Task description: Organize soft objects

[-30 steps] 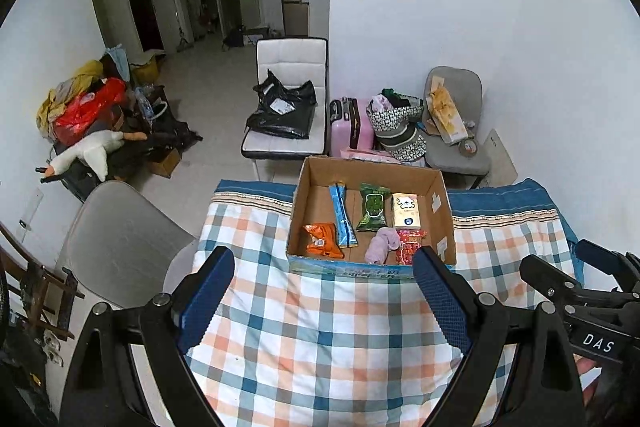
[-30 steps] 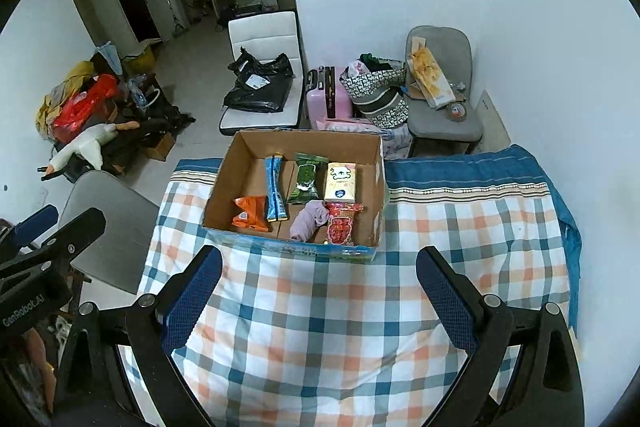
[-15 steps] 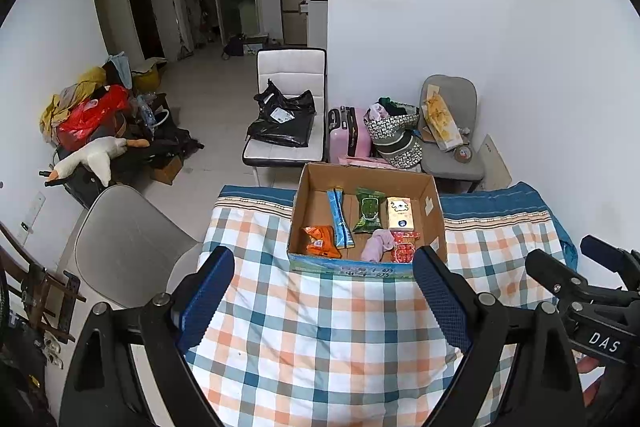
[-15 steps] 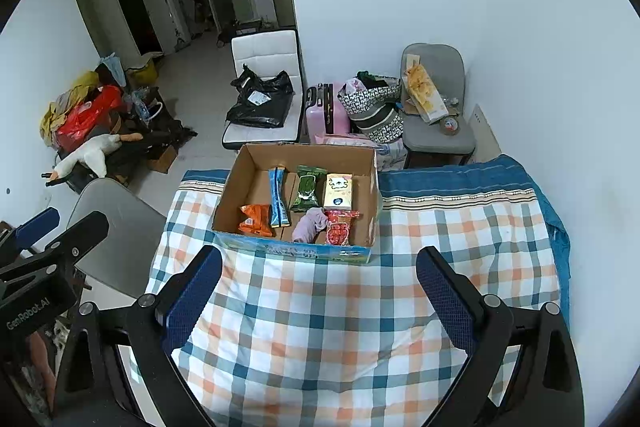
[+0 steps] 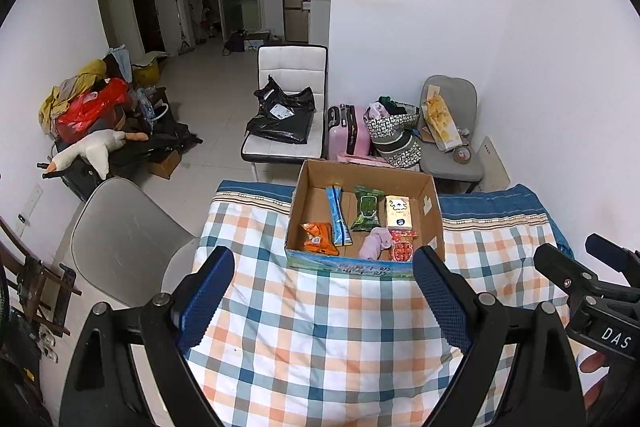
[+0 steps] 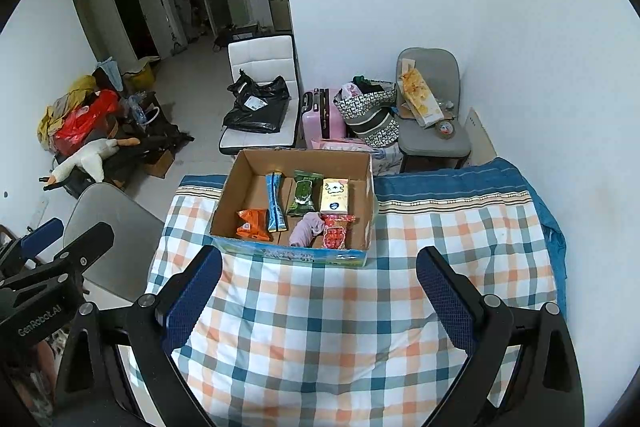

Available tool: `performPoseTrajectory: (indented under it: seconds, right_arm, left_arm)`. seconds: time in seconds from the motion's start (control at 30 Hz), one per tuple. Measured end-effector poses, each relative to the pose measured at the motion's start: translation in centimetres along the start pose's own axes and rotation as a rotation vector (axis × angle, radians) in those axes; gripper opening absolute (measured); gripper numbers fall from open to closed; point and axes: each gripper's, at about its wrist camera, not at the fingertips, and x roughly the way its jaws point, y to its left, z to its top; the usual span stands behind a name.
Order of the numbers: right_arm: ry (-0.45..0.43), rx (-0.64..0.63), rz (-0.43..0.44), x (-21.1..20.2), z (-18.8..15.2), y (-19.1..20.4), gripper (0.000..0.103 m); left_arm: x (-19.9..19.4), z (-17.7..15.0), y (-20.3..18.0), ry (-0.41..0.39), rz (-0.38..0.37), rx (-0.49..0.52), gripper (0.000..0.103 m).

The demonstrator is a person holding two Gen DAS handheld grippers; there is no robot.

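Observation:
An open cardboard box (image 5: 431,223) (image 6: 370,211) stands at the far side of the checked tablecloth (image 5: 320,327) (image 6: 320,307). Inside lie an orange packet (image 5: 318,238) (image 6: 252,225), a blue packet (image 5: 337,215) (image 6: 276,202), a green packet (image 5: 368,207) (image 6: 304,191), a tissue pack (image 5: 398,213) (image 6: 335,195), a pink cloth (image 5: 374,243) (image 6: 306,229) and a red packet (image 5: 402,247) (image 6: 336,233). My left gripper (image 5: 324,293) and right gripper (image 6: 318,287) are open and empty, held high above the cloth, short of the box.
A grey chair (image 5: 120,239) stands left of the table. Beyond the table are a white chair with a black bag (image 5: 286,115), a pink suitcase (image 5: 348,131), bags, and a grey chair (image 5: 448,131) by the wall. Clutter with a plush goose (image 5: 92,151) sits far left.
Both grippers have risen and drawn back from the box, so it looks smaller and more of the room shows. Both stay open and empty.

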Motion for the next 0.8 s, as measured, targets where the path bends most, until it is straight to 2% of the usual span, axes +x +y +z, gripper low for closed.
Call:
performPoseTrajectory:
  seconds: [0.53, 0.8]
  right_arm:
    - [-0.034, 0.021, -0.014, -2.0, 1.8, 0.1, 0.099]
    - [-0.039, 0.027, -0.015, -2.2, 1.7, -0.1, 0.099]
  left_arm:
    - [-0.4, 0.2, -1.1, -0.016, 0.007, -0.004, 0.091]
    - [-0.8, 0.7, -1.2, -0.027, 0.011, -0.009, 0.091]
